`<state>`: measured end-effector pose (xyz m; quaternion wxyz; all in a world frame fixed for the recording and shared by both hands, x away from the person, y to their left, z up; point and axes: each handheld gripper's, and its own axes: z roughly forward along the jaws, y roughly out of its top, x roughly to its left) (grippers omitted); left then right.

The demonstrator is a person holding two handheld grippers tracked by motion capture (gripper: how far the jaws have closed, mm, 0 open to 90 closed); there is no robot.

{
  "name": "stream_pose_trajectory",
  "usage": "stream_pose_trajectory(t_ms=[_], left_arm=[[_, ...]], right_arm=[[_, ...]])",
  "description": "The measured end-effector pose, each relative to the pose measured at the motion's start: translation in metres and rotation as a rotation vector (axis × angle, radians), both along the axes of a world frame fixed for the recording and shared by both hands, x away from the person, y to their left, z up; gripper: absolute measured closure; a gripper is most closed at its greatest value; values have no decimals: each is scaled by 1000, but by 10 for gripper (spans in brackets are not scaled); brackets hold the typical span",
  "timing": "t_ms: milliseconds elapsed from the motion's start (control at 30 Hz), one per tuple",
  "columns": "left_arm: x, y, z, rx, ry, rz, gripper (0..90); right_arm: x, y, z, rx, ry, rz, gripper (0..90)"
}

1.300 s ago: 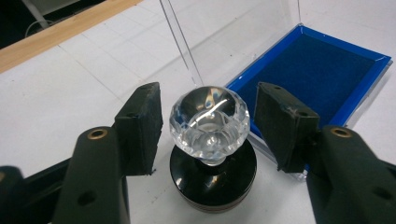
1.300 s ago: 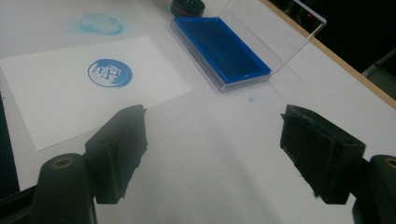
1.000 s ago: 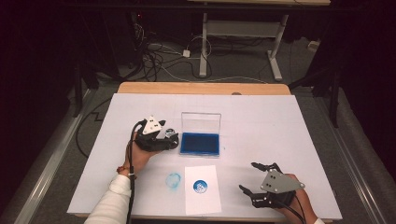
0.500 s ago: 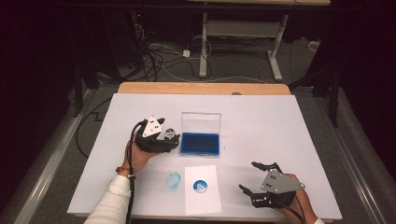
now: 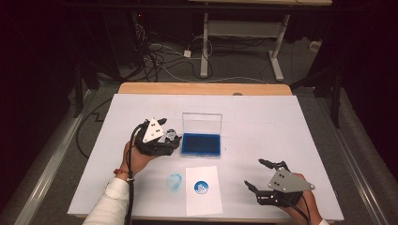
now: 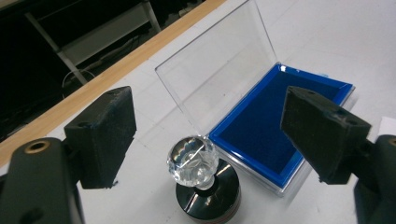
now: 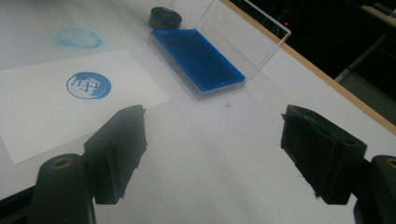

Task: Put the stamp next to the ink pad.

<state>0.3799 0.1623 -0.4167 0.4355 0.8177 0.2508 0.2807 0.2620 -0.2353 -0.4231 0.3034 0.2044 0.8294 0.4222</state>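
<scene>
A stamp (image 6: 194,161) with a clear faceted knob and a round black base stands upright on the white table, just left of the blue ink pad (image 6: 266,126). The pad's clear lid (image 5: 202,123) stands open behind it. My left gripper (image 5: 171,138) hovers over the stamp (image 5: 172,136). In the left gripper view, the left gripper (image 6: 212,121) is open with the knob low between the pads, untouched. Its jaws have just been opening. A white paper (image 5: 202,190) bears a round blue print (image 5: 201,187). My right gripper (image 5: 253,173) is open and empty at the front right.
A pale blue ring smudge (image 5: 174,181) marks the table left of the paper. The table's wooden far edge (image 5: 202,88) runs behind the white sheet. Desk legs and cables lie on the dark floor beyond. In the right gripper view the ink pad (image 7: 196,58) and paper (image 7: 70,102) lie ahead.
The left gripper has shifted slightly over the stamp, which stays standing on the table. The right gripper has not moved.
</scene>
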Motion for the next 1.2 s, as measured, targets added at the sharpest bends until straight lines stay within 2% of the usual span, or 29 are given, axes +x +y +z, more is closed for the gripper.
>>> stream_pose_trajectory(t_ms=[133, 800, 1200], left_arm=[[-5, -1, 4, -7, 2, -12, 174], [-30, -8, 16, 11, -42, -68, 164], [-47, -10, 17, 43, -75, -81, 164]], right_arm=[[0, -2, 1, 13, -14, -14, 213], [-1, -12, 7, 58, -59, -87, 189], [-4, -11, 8, 55, -68, -87, 191]])
